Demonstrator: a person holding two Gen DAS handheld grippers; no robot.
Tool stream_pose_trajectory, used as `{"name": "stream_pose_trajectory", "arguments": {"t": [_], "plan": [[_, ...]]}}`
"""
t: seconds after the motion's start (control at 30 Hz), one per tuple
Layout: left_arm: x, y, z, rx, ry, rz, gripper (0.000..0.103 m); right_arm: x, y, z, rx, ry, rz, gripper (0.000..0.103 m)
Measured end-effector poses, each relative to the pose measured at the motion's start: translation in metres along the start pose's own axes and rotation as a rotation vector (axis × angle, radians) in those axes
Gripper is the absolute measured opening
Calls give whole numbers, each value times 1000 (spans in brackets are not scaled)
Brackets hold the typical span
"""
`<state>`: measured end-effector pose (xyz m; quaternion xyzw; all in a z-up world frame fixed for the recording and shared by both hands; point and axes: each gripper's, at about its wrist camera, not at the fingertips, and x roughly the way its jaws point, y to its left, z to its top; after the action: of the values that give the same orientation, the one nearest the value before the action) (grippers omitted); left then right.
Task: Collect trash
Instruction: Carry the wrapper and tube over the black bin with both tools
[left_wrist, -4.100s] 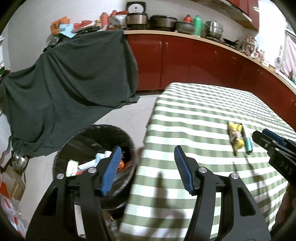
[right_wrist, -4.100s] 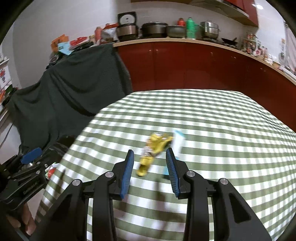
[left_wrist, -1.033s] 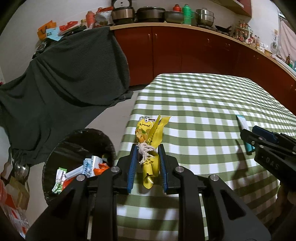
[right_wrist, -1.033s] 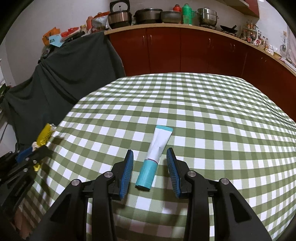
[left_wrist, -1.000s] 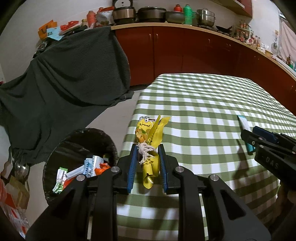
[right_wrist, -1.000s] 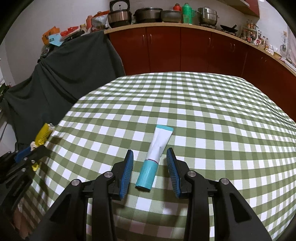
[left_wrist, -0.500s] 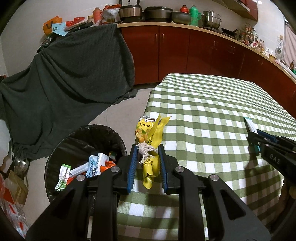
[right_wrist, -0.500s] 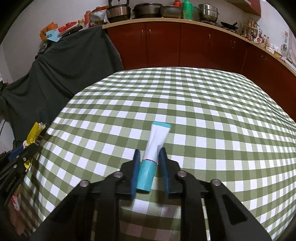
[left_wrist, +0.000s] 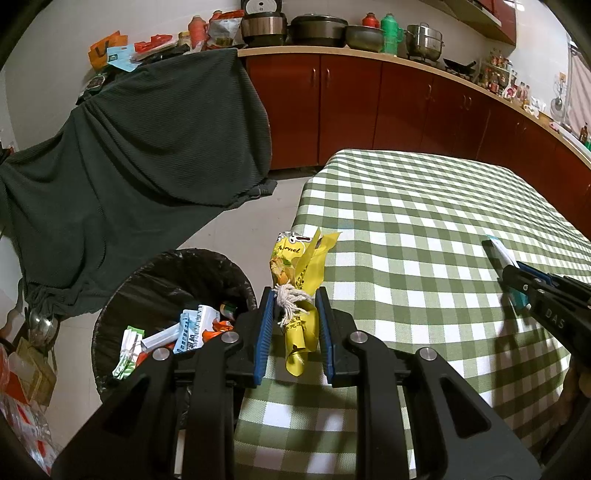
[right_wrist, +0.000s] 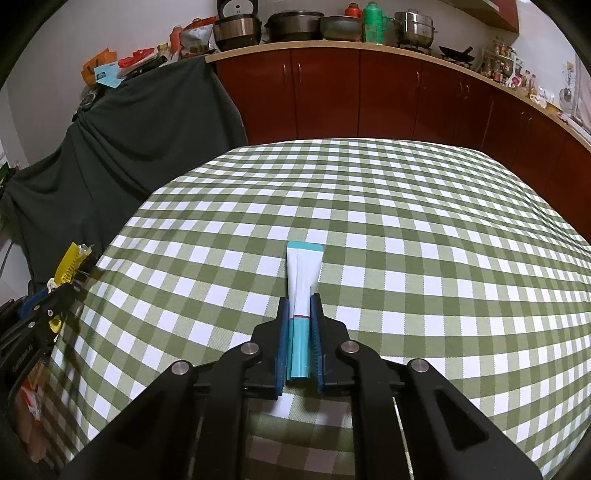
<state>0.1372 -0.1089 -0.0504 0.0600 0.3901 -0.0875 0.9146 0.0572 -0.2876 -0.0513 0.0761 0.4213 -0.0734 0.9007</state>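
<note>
My left gripper is shut on a crumpled yellow snack wrapper with a bit of white string, held above the table's left edge. A black-lined trash bin with several wrappers inside stands on the floor just left of it. My right gripper is shut on a white and teal tube, held over the green checked tablecloth. The right gripper and tube also show in the left wrist view. The left gripper with the yellow wrapper shows at the left in the right wrist view.
A dark green cloth drapes over furniture behind the bin. Red cabinets with pots on the counter line the back wall. Boxes and packets lie on the floor at the far left.
My right gripper closed on the tube and lifted it. My left gripper, still holding the yellow wrapper, moved left toward the bin.
</note>
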Motion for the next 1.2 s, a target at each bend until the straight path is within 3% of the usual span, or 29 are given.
{"name": "stream_pose_trajectory", "arguments": {"t": [0.33, 0.63, 1.2], "plan": [[-10, 4, -1, -4, -21, 4, 22, -12, -1, -3, 7, -27, 13, 12], [-29, 21, -7, -30, -49, 35, 22, -31, 21, -5, -12, -67, 64, 11], [-65, 106, -40, -136, -63, 170, 22, -44, 138, -17, -171, -106, 241, 11]]}}
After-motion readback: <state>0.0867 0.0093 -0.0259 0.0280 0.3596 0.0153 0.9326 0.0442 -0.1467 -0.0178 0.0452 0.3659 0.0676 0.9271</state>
